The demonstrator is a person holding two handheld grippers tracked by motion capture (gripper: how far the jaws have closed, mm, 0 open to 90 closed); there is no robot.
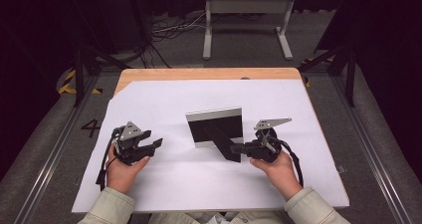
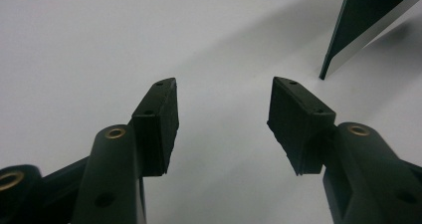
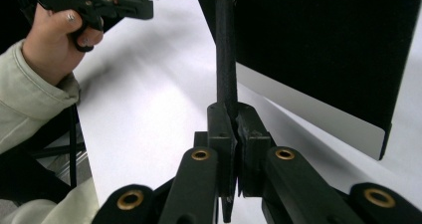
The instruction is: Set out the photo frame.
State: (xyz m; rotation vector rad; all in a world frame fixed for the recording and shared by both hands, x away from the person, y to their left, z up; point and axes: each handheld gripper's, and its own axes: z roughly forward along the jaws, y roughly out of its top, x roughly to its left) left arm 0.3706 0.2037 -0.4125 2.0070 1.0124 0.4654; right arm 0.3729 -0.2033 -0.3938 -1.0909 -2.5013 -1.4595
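A picture frame (image 1: pixel 215 126) with a black back and silver edge stands upright in the middle of the white table sheet (image 1: pixel 209 184), its back toward me. Its black fold-out stand (image 1: pixel 224 143) reaches toward the near right. My right gripper (image 1: pixel 238 148) is shut on the end of that stand; in the right gripper view the thin black stand (image 3: pixel 226 69) rises from between the closed jaws of the right gripper (image 3: pixel 233 119), with the frame's back (image 3: pixel 338 50) behind. My left gripper (image 1: pixel 152 144) hovers open to the frame's left, nothing between its pads (image 2: pixel 161 124); the frame's corner (image 2: pixel 358 25) shows at upper right.
The white sheet covers a wooden table (image 1: pixel 199 73). Beyond the table's far edge stands a white metal stand (image 1: pixel 247 20) on the grey floor, with cables (image 1: pixel 169 30) beside it. Dark tripod legs (image 1: pixel 82 64) flank the table.
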